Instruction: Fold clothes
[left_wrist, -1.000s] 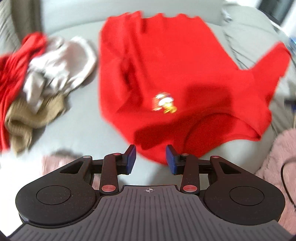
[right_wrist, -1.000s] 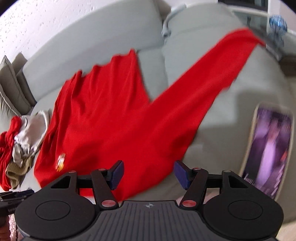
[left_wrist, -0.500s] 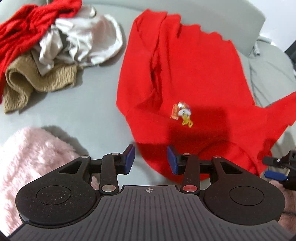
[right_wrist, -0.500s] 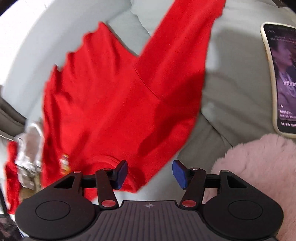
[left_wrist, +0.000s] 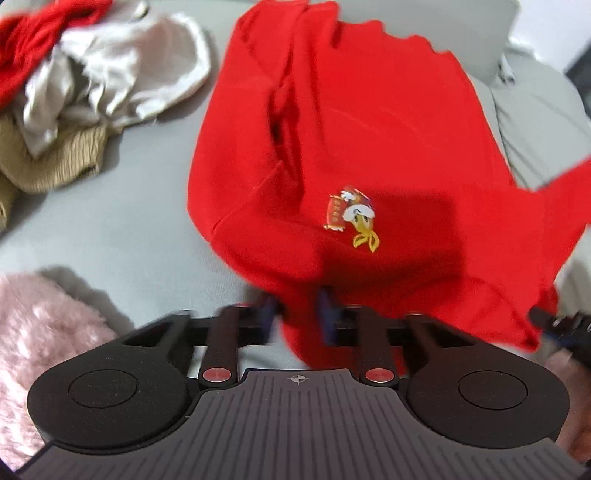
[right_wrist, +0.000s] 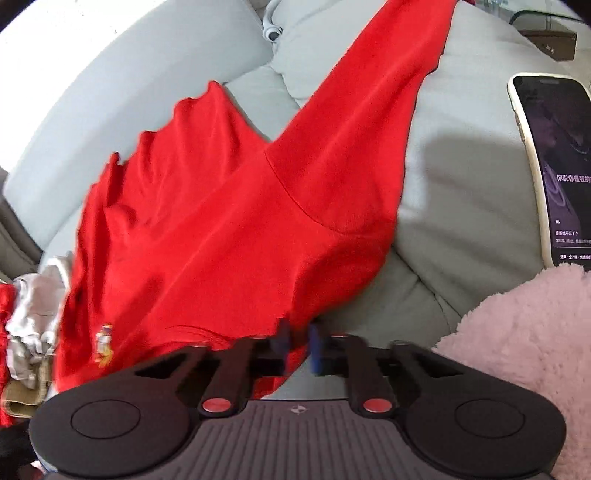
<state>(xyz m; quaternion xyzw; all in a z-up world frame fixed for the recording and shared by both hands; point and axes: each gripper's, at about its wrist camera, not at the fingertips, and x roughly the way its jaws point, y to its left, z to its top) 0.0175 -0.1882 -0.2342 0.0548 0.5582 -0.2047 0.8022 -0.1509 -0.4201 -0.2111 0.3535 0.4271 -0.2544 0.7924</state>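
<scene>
You have the left gripper (left_wrist: 295, 314) and right gripper (right_wrist: 297, 341) each pinching the near edge of the red shirt (left_wrist: 362, 147), spread on the sofa (left_wrist: 110, 236), ready for folding it.

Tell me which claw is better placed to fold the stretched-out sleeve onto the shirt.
Probably the right claw: it is shut on the red shirt at the sleeve side. The left claw holds the opposite edge.
</scene>
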